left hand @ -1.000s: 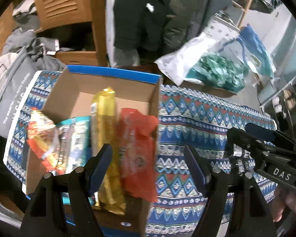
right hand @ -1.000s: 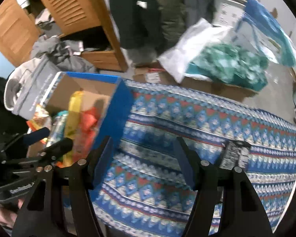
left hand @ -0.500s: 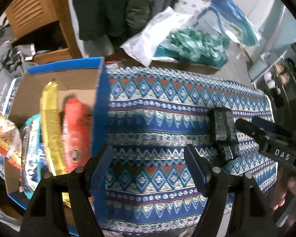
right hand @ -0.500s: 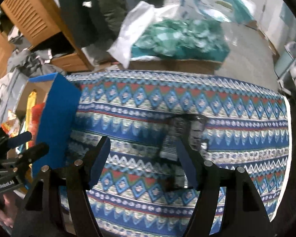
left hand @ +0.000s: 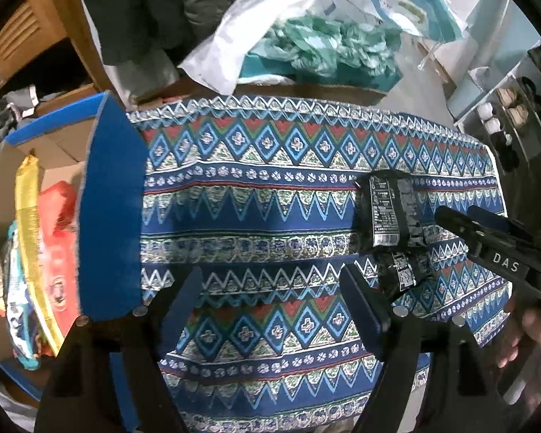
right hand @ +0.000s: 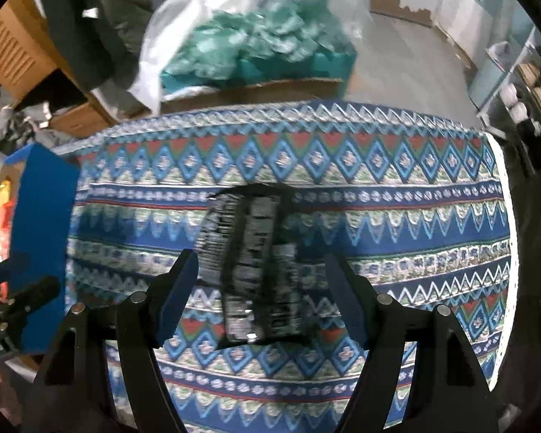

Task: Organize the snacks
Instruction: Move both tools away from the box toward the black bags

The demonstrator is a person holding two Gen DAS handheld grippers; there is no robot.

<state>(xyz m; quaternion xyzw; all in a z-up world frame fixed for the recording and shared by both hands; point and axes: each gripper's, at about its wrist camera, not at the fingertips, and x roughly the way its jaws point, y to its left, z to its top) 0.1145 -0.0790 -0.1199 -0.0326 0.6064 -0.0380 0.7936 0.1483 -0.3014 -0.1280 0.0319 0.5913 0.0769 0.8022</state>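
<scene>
To the left of the left gripper's (left hand: 270,292) jaws sits an open cardboard box (left hand: 110,213) with blue flaps, holding a gold snack packet (left hand: 30,238), a red snack packet (left hand: 59,249) and a blue-and-white packet (left hand: 16,310) standing on edge. The left jaws are spread and opening, with only the patterned tablecloth (left hand: 252,195) between them. Just right of those jaws, black snack packets (left hand: 389,216) lie flat on the cloth. The right gripper (right hand: 261,292) hangs over them, jaws apart and opening; the black packets lie between its fingers, beyond the tips, and the pads are not pressing on them. Far ahead of both jaws, crumpled teal plastic (left hand: 328,43) fills a bag.
</scene>
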